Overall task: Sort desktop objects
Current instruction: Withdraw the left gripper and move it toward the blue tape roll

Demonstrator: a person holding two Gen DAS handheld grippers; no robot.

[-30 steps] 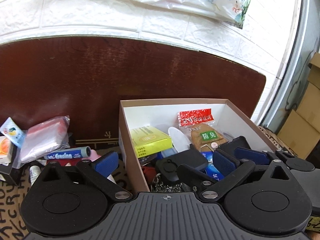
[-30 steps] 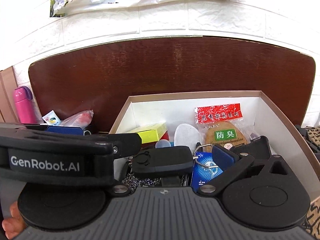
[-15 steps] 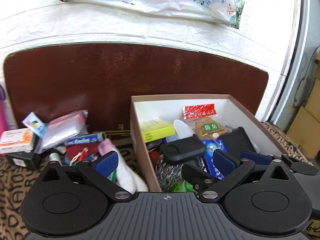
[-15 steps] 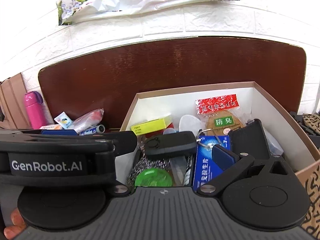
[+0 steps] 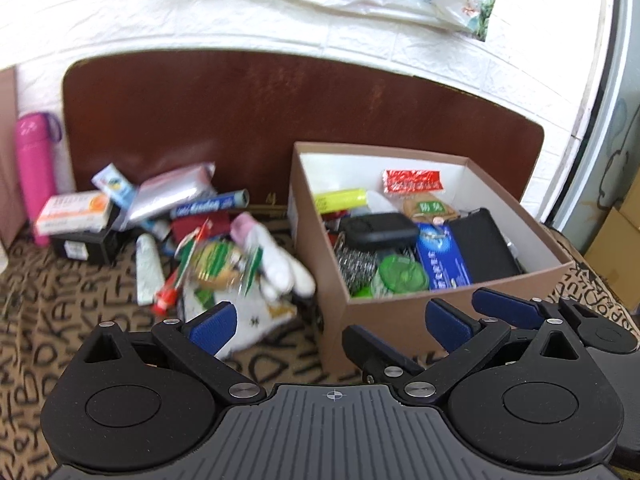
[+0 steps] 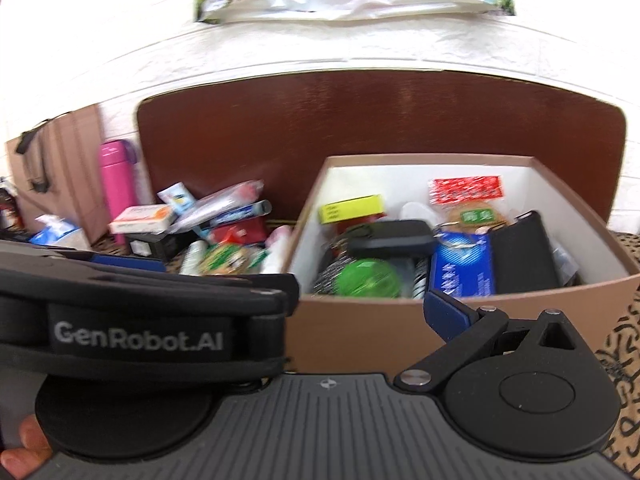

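Note:
A brown cardboard box (image 5: pixel 400 316) (image 6: pixel 360 332) with a white inside stands on the patterned cloth. It holds a black case (image 5: pixel 380 229), a steel scourer (image 5: pixel 356 266), a green lid (image 5: pixel 402 274), a blue packet (image 5: pixel 442 258) and a yellow box (image 5: pixel 340 199). A pile of loose items (image 5: pixel 208 256) lies left of the box. My left gripper (image 5: pixel 330 322) is open and empty, in front of the box's near left corner. My right gripper (image 6: pixel 360 308) is open and empty, in front of the box; its left finger is hidden behind the left gripper's body.
A pink bottle (image 5: pixel 34 168) stands at the far left against a brown board (image 5: pixel 280 120). An orange and white carton (image 5: pixel 74 212) rests on a small black box (image 5: pixel 86 246). A white tube (image 5: pixel 146 268) and white socks (image 5: pixel 276 264) lie in the pile. Cardboard boxes (image 5: pixel 620 240) stand at the right.
Both grippers have pulled back and up from over the box, so the whole box and the pile to its left now show. Both stayed open and empty.

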